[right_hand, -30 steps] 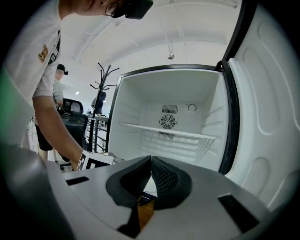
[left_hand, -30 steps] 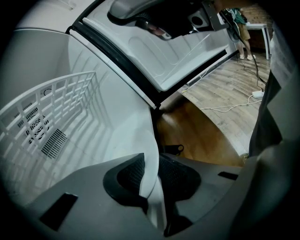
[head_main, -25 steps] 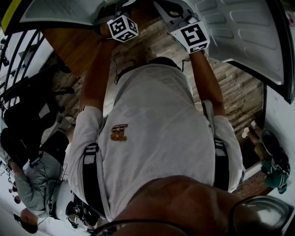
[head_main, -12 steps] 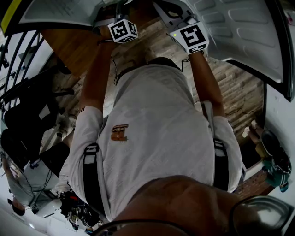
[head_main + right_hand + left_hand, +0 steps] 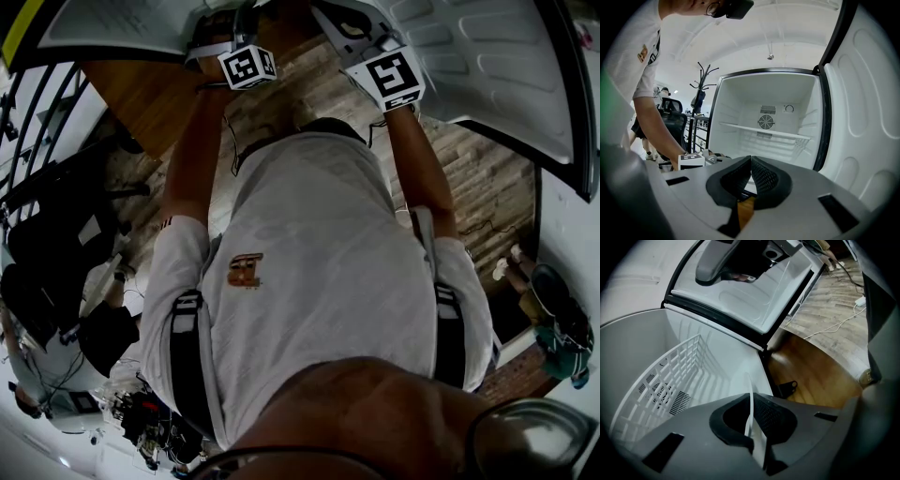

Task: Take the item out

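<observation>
Currently, the left gripper point(image 5: 750, 399) is reaching toward the open white fridge point(image 5: 719, 345), and its jaws are closing, with a thin white item point(image 5: 758, 446) standing edge-on between them; the pads are already pressing against both of its faces. What the item is cannot be told, since only its narrow edge and a sliver of one side are showing. It is sitting at the near side of the fridge opening, in front of the pale inner wall and to the right of the white wire shelf point(image 5: 670, 376). The fridge door point(image 5: 740, 301) is hanging wide open at the far side of that view, and a wooden floor point(image 5: 820, 376) is lying to the right. The right gripper point(image 5: 751, 164) is hovering in front of the same fridge with its jaws meeting at the tips and nothing between them. Its view is looking straight into the white cabinet, where the wire shelf is crossing the middle just below a round fan grille point(image 5: 765, 122) on the far wall. In the head view, the person in a light shirt point(image 5: 328, 262) is stretching both arms toward the fridge at the far edge.
</observation>
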`<move>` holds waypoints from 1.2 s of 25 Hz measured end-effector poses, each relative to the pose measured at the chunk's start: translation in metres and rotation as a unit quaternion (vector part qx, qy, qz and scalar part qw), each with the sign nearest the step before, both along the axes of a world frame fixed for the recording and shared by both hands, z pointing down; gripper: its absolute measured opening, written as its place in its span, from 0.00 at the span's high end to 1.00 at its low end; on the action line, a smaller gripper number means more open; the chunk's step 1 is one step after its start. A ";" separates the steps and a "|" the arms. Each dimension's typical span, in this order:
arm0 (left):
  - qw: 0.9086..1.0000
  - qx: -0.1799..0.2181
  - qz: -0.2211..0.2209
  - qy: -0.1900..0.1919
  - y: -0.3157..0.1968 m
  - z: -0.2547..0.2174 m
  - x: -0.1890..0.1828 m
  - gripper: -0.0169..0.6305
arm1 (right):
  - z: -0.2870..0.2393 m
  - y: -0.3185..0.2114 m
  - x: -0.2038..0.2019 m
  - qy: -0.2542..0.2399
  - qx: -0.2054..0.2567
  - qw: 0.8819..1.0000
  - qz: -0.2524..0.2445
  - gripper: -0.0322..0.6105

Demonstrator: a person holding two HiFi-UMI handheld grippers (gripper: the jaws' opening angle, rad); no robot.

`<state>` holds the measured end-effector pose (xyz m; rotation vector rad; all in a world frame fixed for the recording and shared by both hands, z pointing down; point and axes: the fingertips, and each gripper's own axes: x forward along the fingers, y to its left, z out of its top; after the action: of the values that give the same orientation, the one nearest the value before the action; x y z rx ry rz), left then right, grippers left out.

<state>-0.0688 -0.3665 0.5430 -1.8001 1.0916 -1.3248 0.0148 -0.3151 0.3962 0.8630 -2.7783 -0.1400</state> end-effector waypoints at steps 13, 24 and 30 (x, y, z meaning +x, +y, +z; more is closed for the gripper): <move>0.999 0.022 0.021 -0.015 0.012 -0.015 0.012 0.93 | -0.004 0.005 0.006 -0.006 0.003 1.000 0.000 0.90; 0.997 0.051 0.048 -0.025 0.045 -0.053 0.027 0.93 | -0.014 0.013 0.008 -0.029 0.004 1.000 0.001 0.90; 0.995 0.066 0.069 -0.037 0.068 -0.074 0.036 0.93 | -0.020 0.024 0.008 -0.047 0.001 0.999 -0.002 0.90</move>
<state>-0.0331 -0.2984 0.4692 -1.6847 0.9737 -1.1984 0.0229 -0.2913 0.3758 0.8866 -2.8679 -0.1038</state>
